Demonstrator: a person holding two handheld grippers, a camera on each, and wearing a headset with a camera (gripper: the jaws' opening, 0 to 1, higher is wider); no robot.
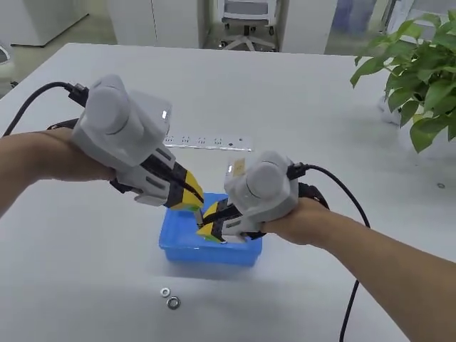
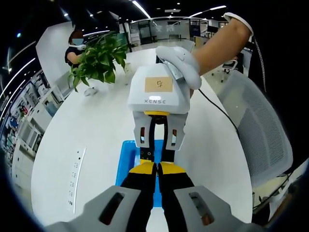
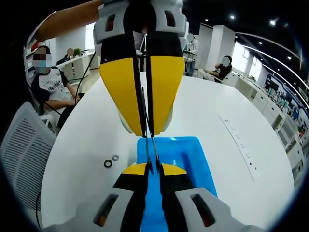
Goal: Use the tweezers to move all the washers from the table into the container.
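Noting two washers on the table, left of centre in the right gripper view, near the blue container: judged light, thin, slippery; nip each across its rim. Left gripper pinches the tweezers; right gripper jaws nearly together round their tips, contact undeterminable.

Blue container, bright against the white table! Left gripper and right gripper: pale grey bodies, yellow-and-black jaws. Silvery tweezers, two silvery washers, green leafy plant.
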